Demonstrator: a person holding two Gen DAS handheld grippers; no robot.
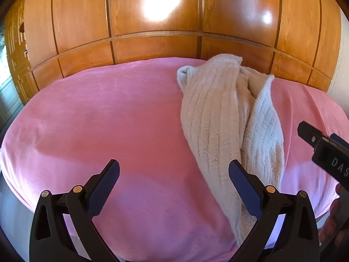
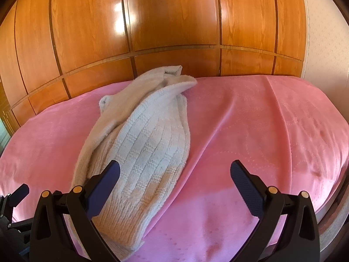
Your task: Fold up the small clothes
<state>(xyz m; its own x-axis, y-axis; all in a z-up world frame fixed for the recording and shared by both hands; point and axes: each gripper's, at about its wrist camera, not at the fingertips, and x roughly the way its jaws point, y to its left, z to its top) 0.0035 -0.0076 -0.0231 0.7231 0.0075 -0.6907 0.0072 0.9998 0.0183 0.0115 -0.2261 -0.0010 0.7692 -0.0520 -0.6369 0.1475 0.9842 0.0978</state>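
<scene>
Knitted garment (image 1: 229, 118), cream-white, ribbed and basket-weave stitch, one item. Lies bunched in a long, loosely folded heap on the pink bedspread (image 1: 109, 113), running from the near edge of the bed toward the far edge, where a cuff or collar opening stands up. Far edge of the bed meets a glossy wooden panelled wardrobe (image 1: 152, 43).

Left tongs (image 1: 174, 174): spread wide, holding nothing. The garment's near end passes just inside and behind the right-hand finger; contact cannot be told. The rest of the gap is over bare bedspread to the garment's left.

Right tongs (image 2: 174, 174): spread wide, holding nothing. The garment's near end lies behind the left-hand finger in the right wrist view; the rest of the gap is over bare bedspread to the garment's right.

Garment thus lies between the two tongs. A creased ridge in the bedspread runs diagonally just right of it. Part of a hand (image 1: 333, 222) shows at the lower right of the left wrist view.
</scene>
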